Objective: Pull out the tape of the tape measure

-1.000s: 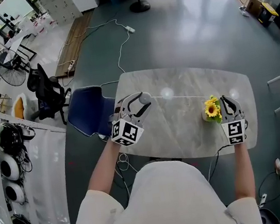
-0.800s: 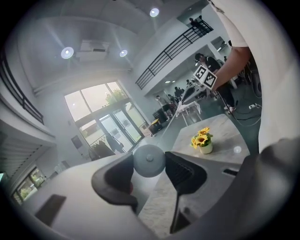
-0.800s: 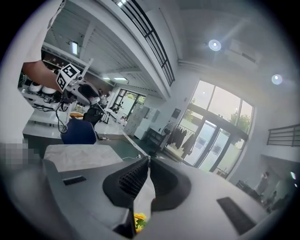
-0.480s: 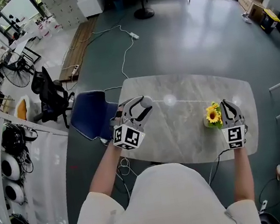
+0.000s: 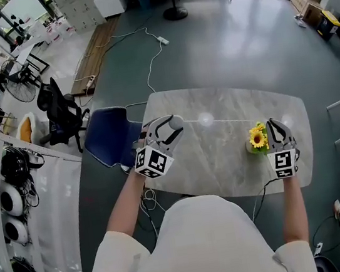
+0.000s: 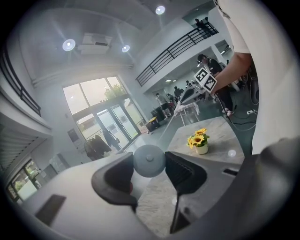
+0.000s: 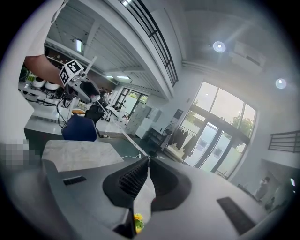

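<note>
The tape measure [image 6: 149,161], a round grey case, is clamped between the fingers [image 6: 182,171] of the left gripper [image 5: 168,126], which stand fairly wide on it, over the left end of the table [image 5: 225,165]. Its tape [image 5: 227,119] runs out as a thin straight line above the table to the right gripper [image 5: 276,128], whose fingers [image 7: 132,180] are pinched together on the tape's end. A pot of sunflowers [image 5: 257,139] stands just beside the right gripper. A blue chair [image 5: 108,137] stands at the table's left edge.
</note>
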Tool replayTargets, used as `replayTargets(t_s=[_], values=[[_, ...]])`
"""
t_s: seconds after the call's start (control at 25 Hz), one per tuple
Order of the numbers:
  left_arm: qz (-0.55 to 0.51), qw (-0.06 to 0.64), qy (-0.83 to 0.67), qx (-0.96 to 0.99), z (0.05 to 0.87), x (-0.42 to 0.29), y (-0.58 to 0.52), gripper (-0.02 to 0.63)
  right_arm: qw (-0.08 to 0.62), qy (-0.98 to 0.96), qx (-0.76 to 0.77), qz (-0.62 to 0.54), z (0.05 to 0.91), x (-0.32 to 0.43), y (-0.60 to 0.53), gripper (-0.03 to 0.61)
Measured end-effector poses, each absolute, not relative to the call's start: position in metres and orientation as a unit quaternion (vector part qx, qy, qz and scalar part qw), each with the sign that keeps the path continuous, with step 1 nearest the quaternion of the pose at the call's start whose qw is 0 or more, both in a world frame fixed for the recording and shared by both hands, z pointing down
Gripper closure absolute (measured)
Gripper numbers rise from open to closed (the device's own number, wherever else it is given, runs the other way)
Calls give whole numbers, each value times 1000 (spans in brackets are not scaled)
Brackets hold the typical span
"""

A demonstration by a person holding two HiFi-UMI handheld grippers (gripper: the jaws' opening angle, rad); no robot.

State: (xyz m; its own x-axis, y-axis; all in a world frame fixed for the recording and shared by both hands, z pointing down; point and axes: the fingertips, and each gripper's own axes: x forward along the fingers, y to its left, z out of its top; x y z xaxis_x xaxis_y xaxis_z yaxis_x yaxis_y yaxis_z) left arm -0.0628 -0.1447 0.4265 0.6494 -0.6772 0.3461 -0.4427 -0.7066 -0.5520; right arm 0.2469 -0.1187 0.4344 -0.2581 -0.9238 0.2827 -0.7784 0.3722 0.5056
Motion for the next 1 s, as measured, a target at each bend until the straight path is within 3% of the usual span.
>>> replayTargets(t_s=[1.0], values=[[-334,120,273,-894,502,-60,-159,397,329,-795,507,-55,515,253,-136,538]])
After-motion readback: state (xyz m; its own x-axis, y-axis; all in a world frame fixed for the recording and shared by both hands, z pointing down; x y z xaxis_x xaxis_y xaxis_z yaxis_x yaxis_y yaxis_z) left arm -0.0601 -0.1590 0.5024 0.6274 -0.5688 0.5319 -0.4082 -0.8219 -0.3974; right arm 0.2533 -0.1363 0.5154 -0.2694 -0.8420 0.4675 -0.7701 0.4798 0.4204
